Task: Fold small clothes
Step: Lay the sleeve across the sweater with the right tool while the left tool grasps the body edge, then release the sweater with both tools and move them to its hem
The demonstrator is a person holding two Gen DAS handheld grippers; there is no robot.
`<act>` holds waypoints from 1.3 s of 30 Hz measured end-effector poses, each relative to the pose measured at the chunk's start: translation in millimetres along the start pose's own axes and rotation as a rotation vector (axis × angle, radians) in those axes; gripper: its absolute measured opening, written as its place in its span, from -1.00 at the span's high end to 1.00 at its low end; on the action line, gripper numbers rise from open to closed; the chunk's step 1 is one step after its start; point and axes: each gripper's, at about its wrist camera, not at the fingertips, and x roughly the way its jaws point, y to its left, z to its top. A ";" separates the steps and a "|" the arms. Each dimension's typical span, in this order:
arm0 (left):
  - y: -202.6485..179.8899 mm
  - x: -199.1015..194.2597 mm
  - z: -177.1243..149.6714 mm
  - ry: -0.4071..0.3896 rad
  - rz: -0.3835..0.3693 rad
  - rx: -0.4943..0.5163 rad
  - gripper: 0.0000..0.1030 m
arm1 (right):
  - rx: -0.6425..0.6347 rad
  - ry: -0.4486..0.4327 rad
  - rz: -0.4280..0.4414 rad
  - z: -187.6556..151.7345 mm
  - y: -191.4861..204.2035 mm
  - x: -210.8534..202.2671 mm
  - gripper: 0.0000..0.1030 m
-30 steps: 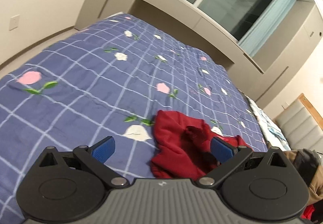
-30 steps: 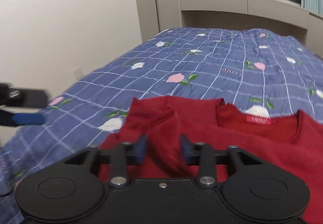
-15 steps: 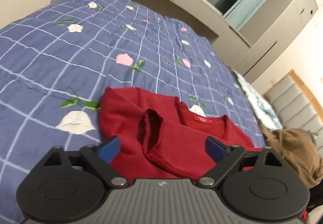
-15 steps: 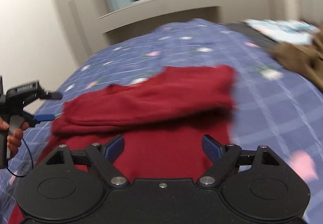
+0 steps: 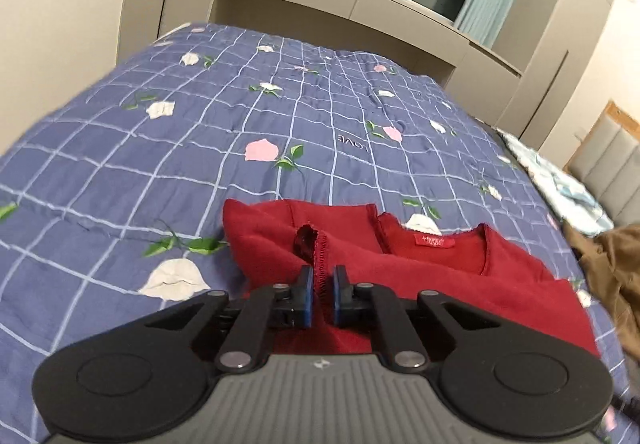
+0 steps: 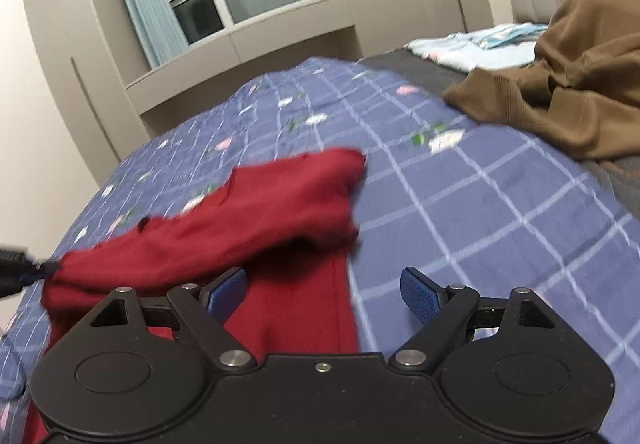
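Blue checked floral quilt [image 5: 168, 148], spread across bed. Red knit top [image 5: 420, 268], lying flat at near edge, long axis running left to right, neckline facing away. Brown garment [image 6: 580, 84], heaped well apart, far right. Left gripper [image 5: 320, 296], nearly closed, pinching red sleeve cuff directly ahead. Right gripper [image 6: 324, 294], spread wide, empty, over top's right hem; nearer that free side.

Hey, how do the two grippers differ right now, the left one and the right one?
The left gripper is pinched shut on a sleeve edge of the red top; the right gripper is spread wide open, holding nothing. The left one sits over the sleeve end of the garment, while the right one hangs above its side edge, half over the blue checked quilt. Both have black bodies and blue finger pads.
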 end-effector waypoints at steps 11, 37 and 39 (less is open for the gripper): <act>8.3 25.2 -25.8 0.064 0.082 0.032 0.79 | -0.108 0.018 -0.219 51.9 -2.5 94.8 -0.65; 42.8 9.2 -21.2 0.094 0.220 -0.043 -0.17 | -0.233 0.029 -0.130 36.2 20.7 88.9 -0.78; 49.0 1.6 -23.6 0.090 0.205 -0.078 -0.19 | -0.230 0.016 -0.108 33.4 17.5 72.1 -0.79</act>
